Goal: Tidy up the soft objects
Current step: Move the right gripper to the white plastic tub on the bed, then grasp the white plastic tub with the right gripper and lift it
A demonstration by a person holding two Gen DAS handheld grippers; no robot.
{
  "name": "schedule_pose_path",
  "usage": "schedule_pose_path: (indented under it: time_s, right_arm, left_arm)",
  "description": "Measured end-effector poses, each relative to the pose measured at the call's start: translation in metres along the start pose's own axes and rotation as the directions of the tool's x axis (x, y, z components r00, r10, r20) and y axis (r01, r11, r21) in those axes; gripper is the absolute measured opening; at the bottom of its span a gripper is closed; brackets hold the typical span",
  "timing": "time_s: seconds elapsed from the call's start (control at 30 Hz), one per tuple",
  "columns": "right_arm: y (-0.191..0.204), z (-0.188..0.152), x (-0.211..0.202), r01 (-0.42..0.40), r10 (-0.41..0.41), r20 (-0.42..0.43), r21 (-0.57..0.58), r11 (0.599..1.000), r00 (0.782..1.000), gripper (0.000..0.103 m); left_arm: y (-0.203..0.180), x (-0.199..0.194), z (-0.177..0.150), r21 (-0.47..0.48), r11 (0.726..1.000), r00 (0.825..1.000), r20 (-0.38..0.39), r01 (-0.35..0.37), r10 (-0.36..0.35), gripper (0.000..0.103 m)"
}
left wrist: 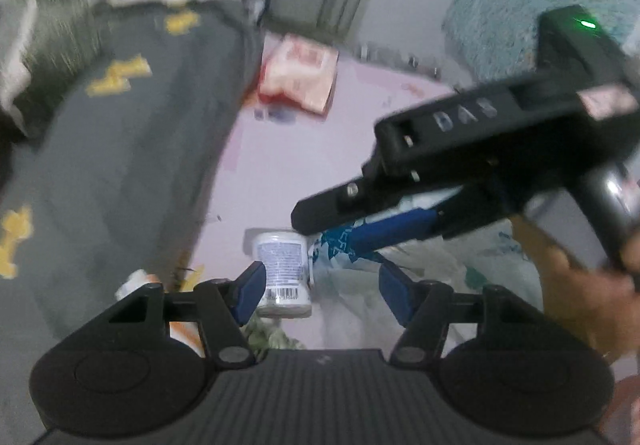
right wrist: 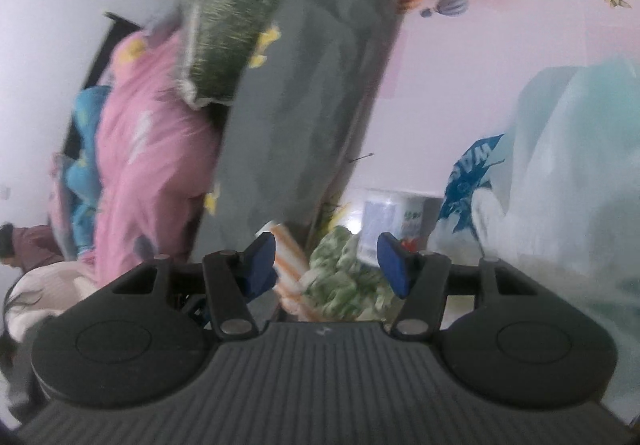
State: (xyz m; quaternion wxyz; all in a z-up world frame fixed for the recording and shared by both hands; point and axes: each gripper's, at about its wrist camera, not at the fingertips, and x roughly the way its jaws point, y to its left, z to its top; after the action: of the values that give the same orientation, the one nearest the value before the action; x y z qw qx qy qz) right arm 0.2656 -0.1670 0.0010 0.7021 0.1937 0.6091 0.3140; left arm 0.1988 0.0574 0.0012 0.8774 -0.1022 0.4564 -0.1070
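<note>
My left gripper (left wrist: 322, 291) is open and empty above a white jar (left wrist: 282, 271) and a white plastic bag with blue print (left wrist: 344, 249) on the pink sheet (left wrist: 304, 161). My right gripper (right wrist: 328, 265) is open and empty over a green-and-white cloth (right wrist: 344, 277) and an orange-striped cloth (right wrist: 290, 257); it also shows in the left wrist view (left wrist: 320, 221), reaching in from the right just above the bag. A long grey quilt with yellow prints (left wrist: 132, 117) lies to the left, also in the right wrist view (right wrist: 304, 85).
A red-and-white packet (left wrist: 298, 75) lies further back on the sheet. A teal fluffy cushion (left wrist: 532, 1) is at the far right. A green pillow (right wrist: 226, 41), pink bedding (right wrist: 152, 165) and blue bedding (right wrist: 82, 173) pile up left of the quilt.
</note>
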Motion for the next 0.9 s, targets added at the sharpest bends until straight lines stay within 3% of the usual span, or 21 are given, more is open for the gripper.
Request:
schedule_pose_path:
  time_s: [0.2, 0.47, 0.67, 0.9]
  right_arm:
    - [-0.012, 0.015, 0.029, 0.068, -0.063, -0.07, 0.073, 0.995, 0.996, 0.058]
    - [-0.033, 0.034, 0.058, 0.103, -0.082, -0.127, 0.163, 0.981, 0.989, 0.063]
    - [-0.042, 0.045, 0.075, 0.093, -0.064, -0.142, 0.205, 0.974, 0.988, 0.074]
    - [-0.048, 0.045, 0.068, -0.006, 0.028, -0.089, 0.231, 0.973, 0.996, 0.077]
  left_arm:
    - [0.014, 0.044, 0.022, -0.033, 0.999, 0.991, -0.128, -0.039, 0.035, 0.061]
    - [0.034, 0.084, 0.033, -0.13, 0.991, 0.973, -0.23, -0.035, 0.004, 0.058]
    - [0.042, 0.103, 0.038, -0.172, 0.984, 0.966, -0.257, -0.053, 0.007, 0.056]
    - [0.041, 0.084, 0.041, -0.171, 0.985, 0.982, -0.188, -0.032, -0.001, 0.054]
